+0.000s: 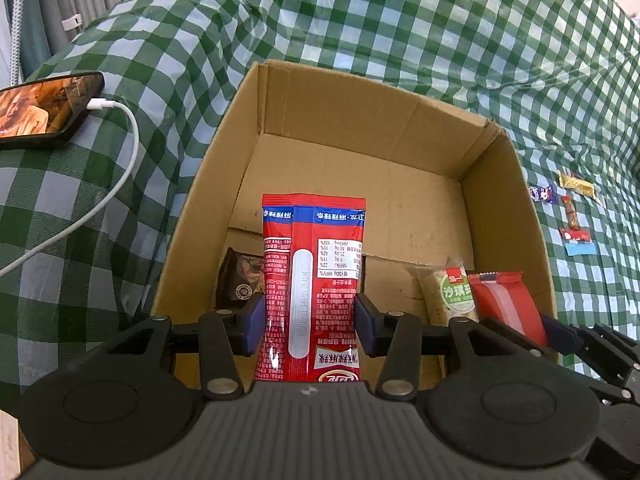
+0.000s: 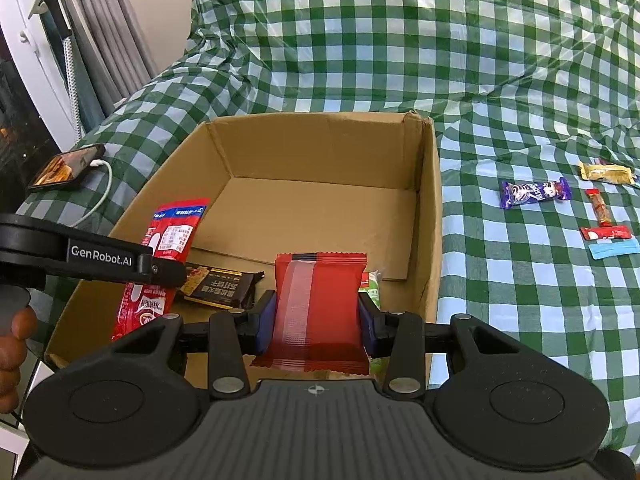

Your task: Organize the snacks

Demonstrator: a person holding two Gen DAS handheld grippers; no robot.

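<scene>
Inside, cardboard box holds dark snack bar; green pack.

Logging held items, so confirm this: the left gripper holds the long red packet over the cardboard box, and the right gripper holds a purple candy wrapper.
Wrong on one point. The right gripper is shut on a square red packet, as the right wrist view shows; the purple candy lies on the checkered cloth. The rest stands.
</scene>
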